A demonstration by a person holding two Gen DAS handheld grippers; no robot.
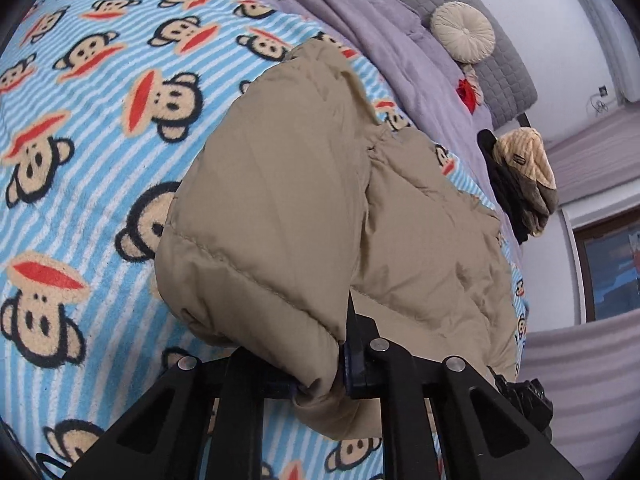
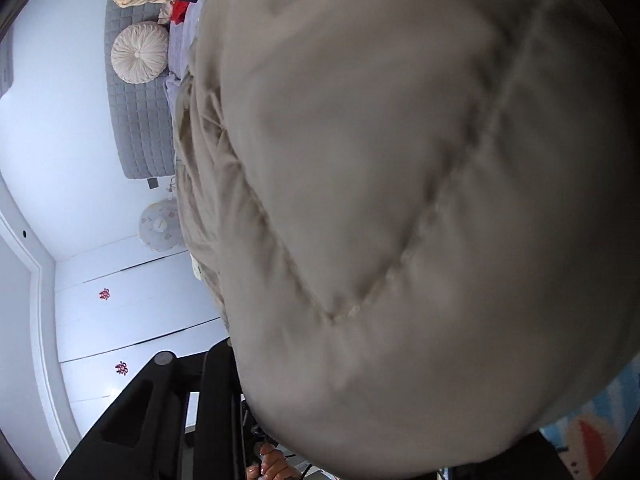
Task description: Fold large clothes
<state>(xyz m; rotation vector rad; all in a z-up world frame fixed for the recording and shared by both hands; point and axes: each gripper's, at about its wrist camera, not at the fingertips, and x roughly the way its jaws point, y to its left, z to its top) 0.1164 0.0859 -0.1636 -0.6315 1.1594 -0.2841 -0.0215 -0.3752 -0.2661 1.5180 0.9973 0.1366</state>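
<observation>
From my left wrist view, my left gripper [image 1: 340,364] is clamped on the hem of the puffy quilted beige down jacket [image 1: 304,200], bunched mid-bed on the blue striped monkey-print fleece blanket [image 1: 80,140]; folding looks barely begun. From my right wrist view, padding fills the frame; my right gripper [image 2: 256,408] seems clamped on it, white wardrobe doors [image 2: 132,328] behind.

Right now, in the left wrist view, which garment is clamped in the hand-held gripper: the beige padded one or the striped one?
The beige padded jacket: the left hand-held gripper pinches its near edge. The striped garment hangs apart at the bedside, untouched.
</observation>
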